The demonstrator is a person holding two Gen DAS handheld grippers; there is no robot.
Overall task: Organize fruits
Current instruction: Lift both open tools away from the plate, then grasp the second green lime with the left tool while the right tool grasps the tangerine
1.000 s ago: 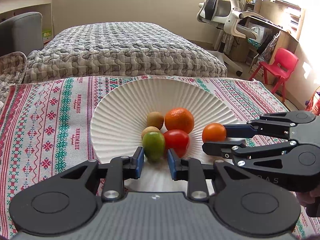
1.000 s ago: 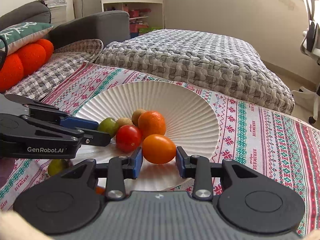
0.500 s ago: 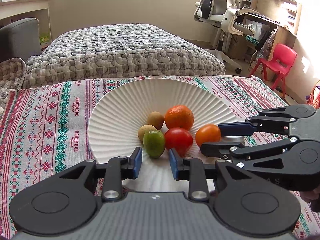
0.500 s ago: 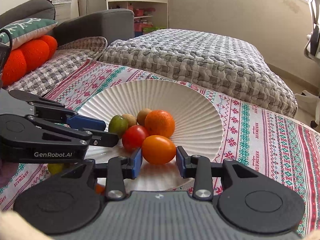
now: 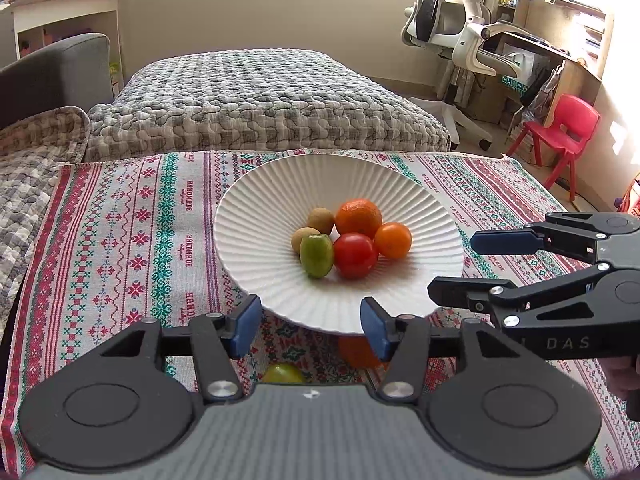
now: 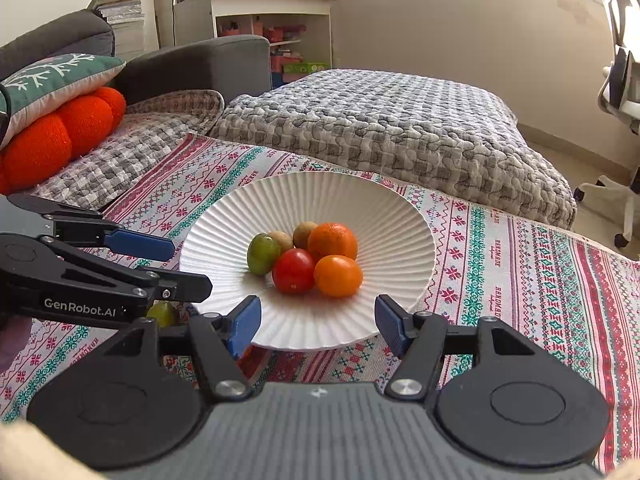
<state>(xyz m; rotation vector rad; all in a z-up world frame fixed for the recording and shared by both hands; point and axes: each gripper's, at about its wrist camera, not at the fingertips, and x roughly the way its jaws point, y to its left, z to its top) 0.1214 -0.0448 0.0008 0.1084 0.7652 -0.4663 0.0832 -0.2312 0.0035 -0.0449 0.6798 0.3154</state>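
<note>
A white ribbed plate (image 5: 280, 184) (image 6: 400, 216) holds several fruits: a green fruit (image 5: 317, 255) (image 6: 262, 254), a red tomato (image 5: 355, 255) (image 6: 293, 271), a small orange fruit (image 5: 393, 240) (image 6: 338, 275), a mandarin (image 5: 358, 217) (image 6: 332, 241) and two brown kiwis (image 5: 321, 220). My left gripper (image 5: 311, 325) (image 6: 188, 262) is open and empty, at the plate's near rim. My right gripper (image 6: 318, 326) (image 5: 450, 265) is open and empty, at the plate's near right rim. A green fruit (image 5: 283, 374) (image 6: 162, 313) and an orange fruit (image 5: 358, 354) lie on the cloth under the grippers.
The plate sits on a patterned tablecloth (image 5: 120, 240). A grey quilted bed (image 5: 260, 96) lies behind it. A sofa with cushions (image 6: 60, 128) is at the left. An office chair (image 5: 452, 28) and a red child's chair (image 5: 560, 132) stand at the right.
Both grippers opened wider and drew back from the plate. The right gripper let go of the small orange fruit, the left gripper left the green fruit; both fruits now rest in the plate.
</note>
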